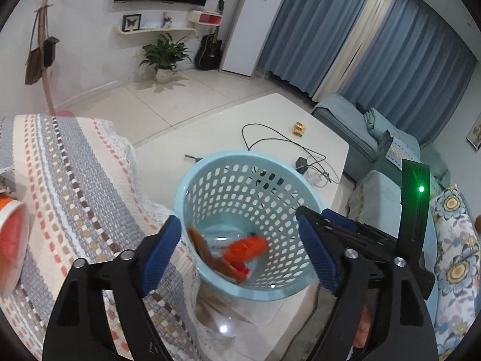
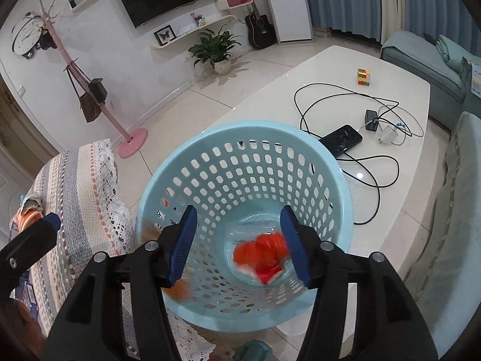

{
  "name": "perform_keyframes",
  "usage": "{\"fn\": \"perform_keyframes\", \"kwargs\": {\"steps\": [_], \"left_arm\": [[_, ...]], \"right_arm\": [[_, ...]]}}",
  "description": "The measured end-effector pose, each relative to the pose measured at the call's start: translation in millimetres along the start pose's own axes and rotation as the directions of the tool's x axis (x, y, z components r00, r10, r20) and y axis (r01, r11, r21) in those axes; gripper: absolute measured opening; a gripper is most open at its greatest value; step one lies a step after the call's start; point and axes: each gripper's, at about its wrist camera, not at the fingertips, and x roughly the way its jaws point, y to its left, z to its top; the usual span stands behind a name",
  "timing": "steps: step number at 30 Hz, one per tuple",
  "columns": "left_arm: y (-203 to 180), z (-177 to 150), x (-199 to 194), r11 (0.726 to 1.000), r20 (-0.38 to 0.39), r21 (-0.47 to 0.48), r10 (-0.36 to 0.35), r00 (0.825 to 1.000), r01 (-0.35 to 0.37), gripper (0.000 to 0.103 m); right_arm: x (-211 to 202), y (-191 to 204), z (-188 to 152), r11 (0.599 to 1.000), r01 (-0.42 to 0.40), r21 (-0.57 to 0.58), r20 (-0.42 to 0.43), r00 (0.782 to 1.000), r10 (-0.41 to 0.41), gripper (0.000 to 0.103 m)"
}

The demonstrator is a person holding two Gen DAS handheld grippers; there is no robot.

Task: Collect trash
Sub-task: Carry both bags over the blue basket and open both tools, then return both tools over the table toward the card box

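A light blue perforated basket (image 1: 210, 162) (image 2: 186, 156) stands at the near end of a white table. Inside it lies blurred trash: an orange-labelled clear plastic bottle (image 1: 246, 246) (image 2: 261, 252) and an orange-brown wrapper (image 1: 210, 255). My left gripper (image 1: 240, 240) is open and empty just above the basket's near rim. My right gripper (image 2: 239, 237) is open and empty over the basket's mouth. It also shows at the right in the left wrist view (image 1: 339, 219). An orange and white cup (image 1: 12, 234) lies at the far left on a woven cloth.
A striped woven cloth (image 1: 75, 180) (image 2: 78, 192) covers furniture left of the basket. On the white table (image 2: 330, 60) lie a phone (image 2: 341, 140), cables and chargers (image 2: 372, 117) and a colourful cube (image 2: 363, 76). Sofas stand right. A pink coat stand (image 2: 132, 141) is on the floor.
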Motion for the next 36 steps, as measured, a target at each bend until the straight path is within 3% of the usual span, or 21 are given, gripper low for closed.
{"fn": "perform_keyframes", "kwargs": {"steps": [9,21,29,36], "left_arm": [[2.8,-10.0,-23.7,1.000,0.036,-0.009,-0.012,0.999,0.013,0.079],[30.5,-32.4,-117.3,0.999,0.199,-0.052,0.012,0.980,-0.002,0.079],[58.7,-63.9,-187.3,0.992,0.287,-0.103,0.097,0.953,-0.070,0.079],[112.8,-102.2,-247.1,0.962,0.315,-0.211,0.234,0.920,-0.173,0.079]], "right_arm": [[-27.4,20.4,-1.5,0.996,0.046,-0.076,0.073,0.997,-0.040,0.054],[-88.6,91.4,-11.3,0.972,0.043,-0.233,0.210,0.978,0.007,0.056],[-118.4,142.9,-31.3,0.941,0.008,-0.339,0.257,0.963,0.084,0.060],[-123.6,180.0,-50.0,0.914,-0.089,-0.395,0.216,0.958,0.187,0.060]]}}
